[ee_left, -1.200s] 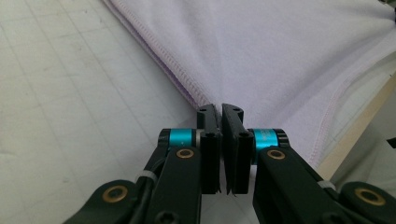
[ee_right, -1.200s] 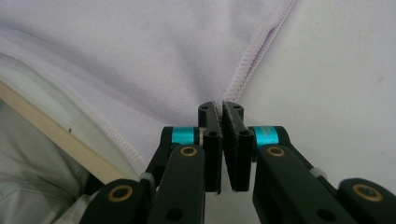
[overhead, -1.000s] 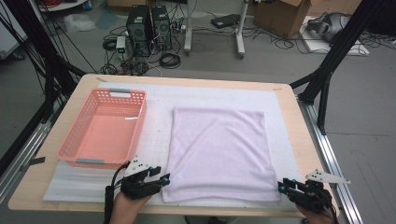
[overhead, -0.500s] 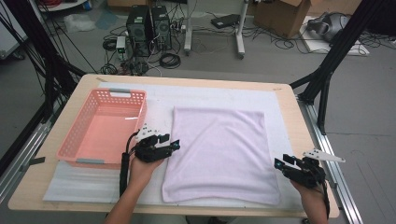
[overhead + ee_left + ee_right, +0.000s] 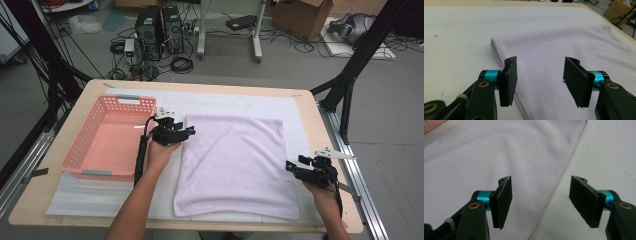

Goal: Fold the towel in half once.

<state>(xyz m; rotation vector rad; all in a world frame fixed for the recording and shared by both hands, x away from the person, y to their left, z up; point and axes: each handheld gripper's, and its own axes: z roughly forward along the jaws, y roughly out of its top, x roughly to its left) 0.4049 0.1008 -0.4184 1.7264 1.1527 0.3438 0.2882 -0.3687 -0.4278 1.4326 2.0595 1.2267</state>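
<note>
Pale lilac terry towel (image 5: 235, 165) spread flat at counter (image 5: 310, 107) centre, nothing folded yet. Left tongs (image 5: 539, 75) and right tongs (image 5: 541, 200) both released, poised at towel's opposite side edges. Pink plastic basket (image 5: 90, 155) empty at left edge.

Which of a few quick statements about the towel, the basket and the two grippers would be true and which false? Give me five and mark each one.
1. The left gripper has its jaws open at the towel's far left corner. True.
2. The pink basket holds a folded cloth. False: nothing lies in it.
3. The right gripper is shut on the towel's hem. False: its jaws are spread, with the hem running between them.
4. The towel lies spread flat on the white mat. True.
5. The basket sits to the right of the towel. False: it sits to the left of it.
</note>
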